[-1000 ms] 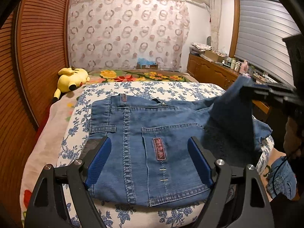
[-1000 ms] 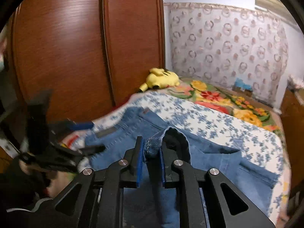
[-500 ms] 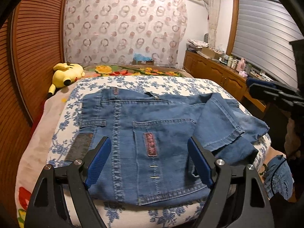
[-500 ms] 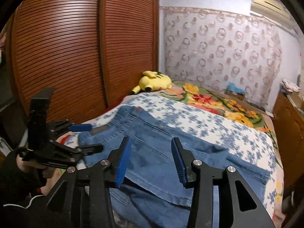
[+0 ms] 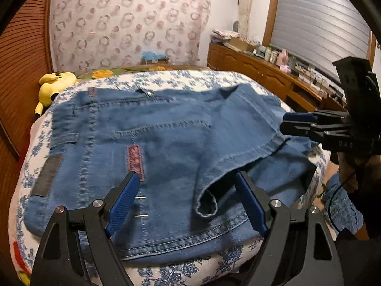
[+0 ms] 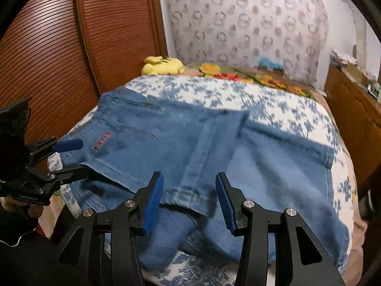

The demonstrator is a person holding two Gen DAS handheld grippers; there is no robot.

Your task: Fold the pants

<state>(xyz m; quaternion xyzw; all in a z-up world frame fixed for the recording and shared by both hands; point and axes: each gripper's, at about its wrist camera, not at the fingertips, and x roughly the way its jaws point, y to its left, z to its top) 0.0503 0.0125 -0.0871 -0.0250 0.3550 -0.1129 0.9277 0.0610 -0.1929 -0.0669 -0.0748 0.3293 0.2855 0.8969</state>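
Observation:
Blue denim pants (image 5: 166, 147) lie on the bed, back pocket up, with one leg folded across the seat. The leg's hem opening (image 5: 207, 205) lies near the front edge. My left gripper (image 5: 188, 205) is open and empty, just above the pants' near edge. My right gripper (image 6: 189, 200) is open and empty, over the folded leg (image 6: 204, 147) near its hem. Each gripper shows in the other's view: the right (image 5: 300, 121) at the pants' right side, the left (image 6: 66, 157) at their left corner.
The bed (image 5: 181, 81) has a white and blue floral cover. A yellow plush toy (image 5: 56, 84) lies at its far left by the slatted wooden wardrobe (image 6: 59, 47). A wooden cabinet (image 5: 259, 71) with clutter stands at the right. More denim (image 5: 343, 212) lies on the floor at right.
My right gripper opened and let go of the pant leg, which now lies folded over the seat. Both grippers have moved closer to the pants.

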